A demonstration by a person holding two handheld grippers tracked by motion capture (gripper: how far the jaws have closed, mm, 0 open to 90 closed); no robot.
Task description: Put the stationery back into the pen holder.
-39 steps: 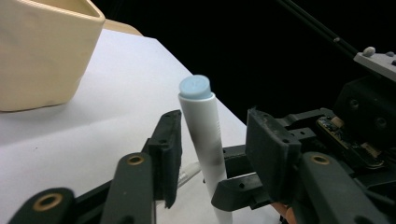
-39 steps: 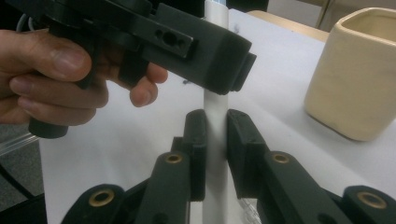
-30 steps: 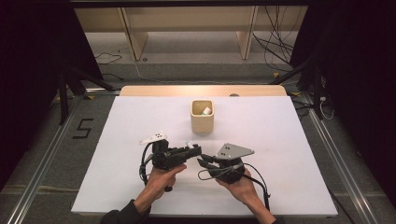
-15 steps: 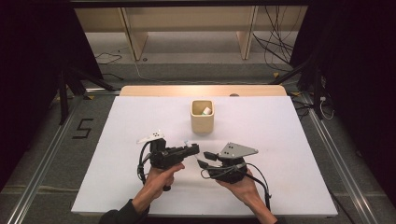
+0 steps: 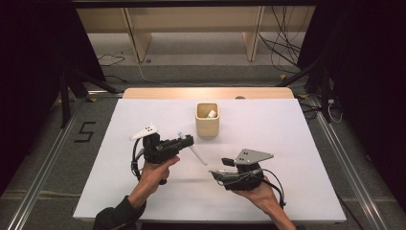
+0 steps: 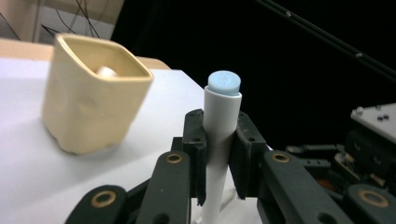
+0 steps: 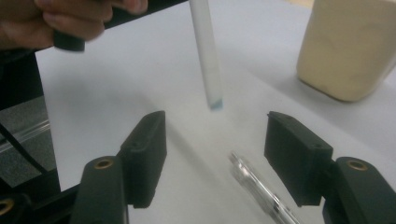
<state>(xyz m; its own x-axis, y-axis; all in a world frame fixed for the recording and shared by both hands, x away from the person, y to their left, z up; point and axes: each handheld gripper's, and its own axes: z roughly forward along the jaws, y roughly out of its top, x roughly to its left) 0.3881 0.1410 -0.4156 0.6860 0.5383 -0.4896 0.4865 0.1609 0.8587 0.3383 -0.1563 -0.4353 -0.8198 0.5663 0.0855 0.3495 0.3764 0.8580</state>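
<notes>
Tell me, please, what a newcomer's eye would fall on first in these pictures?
Probably the white pen clamped upright in the left gripper, lifted off the white table left of centre. Next, the beige cup at mid-table, and the right gripper, whose jaws have just been opening, empty.

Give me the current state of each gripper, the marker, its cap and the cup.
left gripper: shut on white marker, lifted off the table.
right gripper: jaws just opened, nothing between them.
clear cap: off, lying on the table.
beige cup: upright, something pale inside.

Bright overhead light on the table (image 5: 287,143), dark surroundings, blurred close-ups.
</notes>
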